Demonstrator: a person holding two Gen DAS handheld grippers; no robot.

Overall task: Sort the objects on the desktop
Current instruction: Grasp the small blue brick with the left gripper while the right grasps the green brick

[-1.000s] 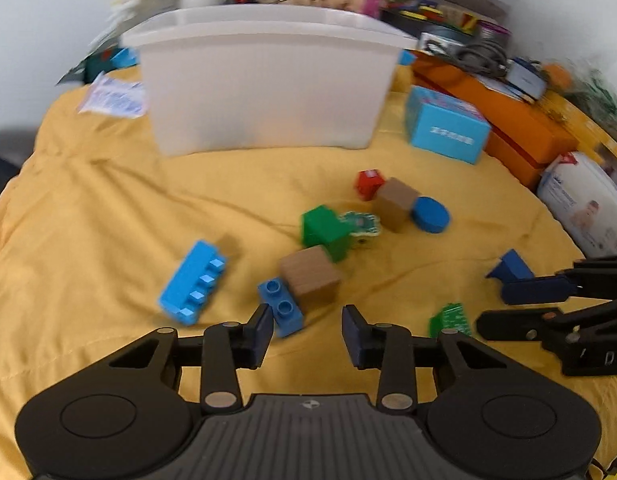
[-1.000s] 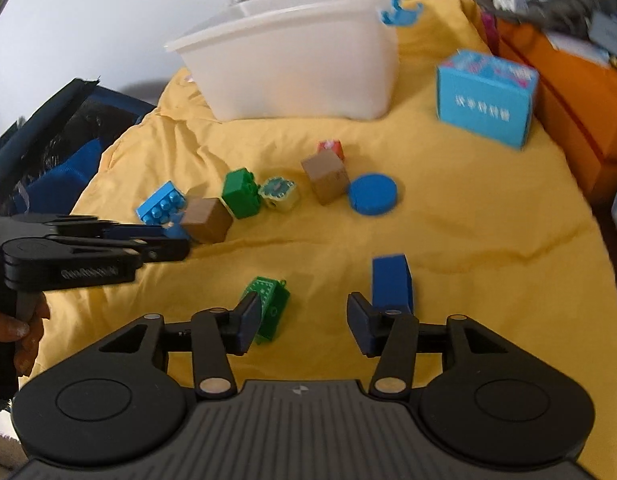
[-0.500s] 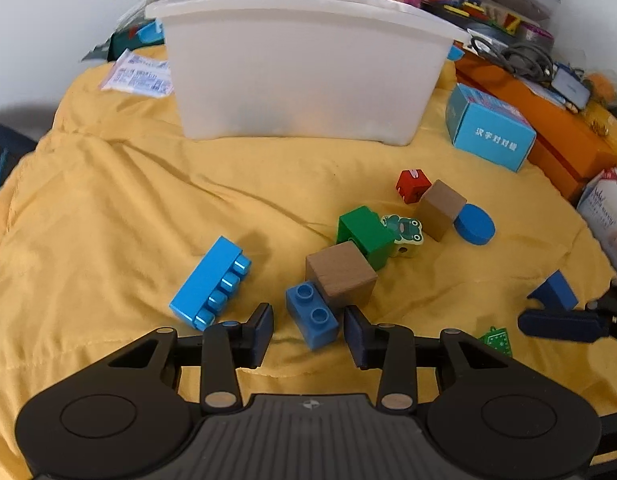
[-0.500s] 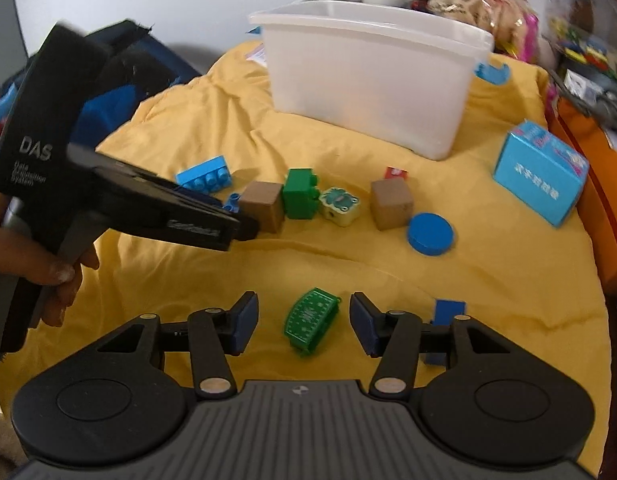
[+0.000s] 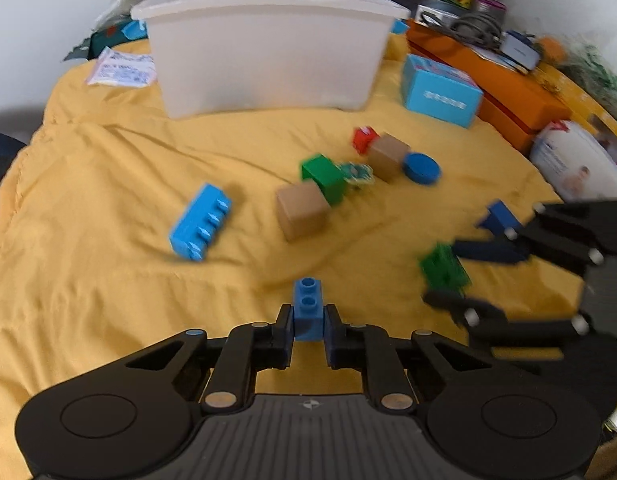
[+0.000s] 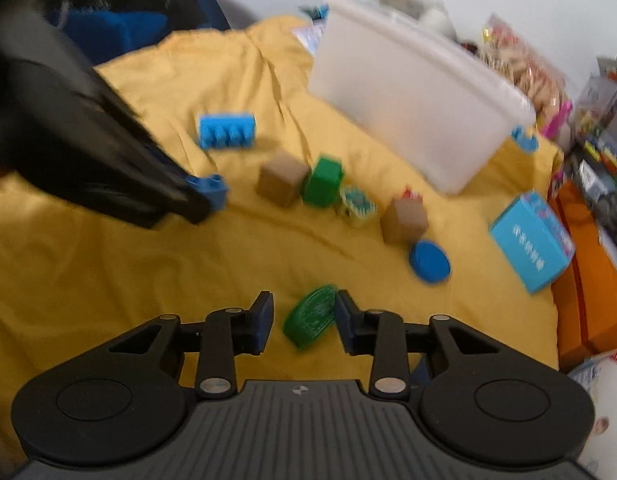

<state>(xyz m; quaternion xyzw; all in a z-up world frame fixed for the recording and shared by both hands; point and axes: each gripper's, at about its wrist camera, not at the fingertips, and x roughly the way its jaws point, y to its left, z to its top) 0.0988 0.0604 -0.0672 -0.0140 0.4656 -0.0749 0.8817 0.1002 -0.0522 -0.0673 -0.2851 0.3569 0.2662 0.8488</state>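
Observation:
My left gripper (image 5: 307, 330) is shut on a small blue two-stud brick (image 5: 307, 308), a little above the yellow cloth (image 5: 108, 280). The right wrist view shows that brick (image 6: 214, 192) at the left gripper's tips (image 6: 196, 200). A flat green piece (image 6: 310, 316) lies on the cloth between the fingers of my right gripper (image 6: 306, 322). Those jaws are closing, with a gap still showing at the left pad (image 6: 264, 320). The left wrist view shows the right gripper (image 5: 444, 276) astride this green piece (image 5: 444, 268). The white bin (image 5: 268, 52) stands at the back.
Loose on the cloth are a long light-blue brick (image 5: 200, 222), two brown cubes (image 5: 302, 210) (image 5: 390, 156), a green brick (image 5: 324, 176), a red block (image 5: 364, 138), a blue disc (image 5: 422, 168) and a dark-blue block (image 5: 498, 216). A blue carton (image 5: 440, 92) and orange boxes (image 5: 508, 96) line the right side.
The left gripper closed on the small blue brick and lifted it off the cloth. The right gripper rolled, moved over the green piece and narrowed its jaws around it.

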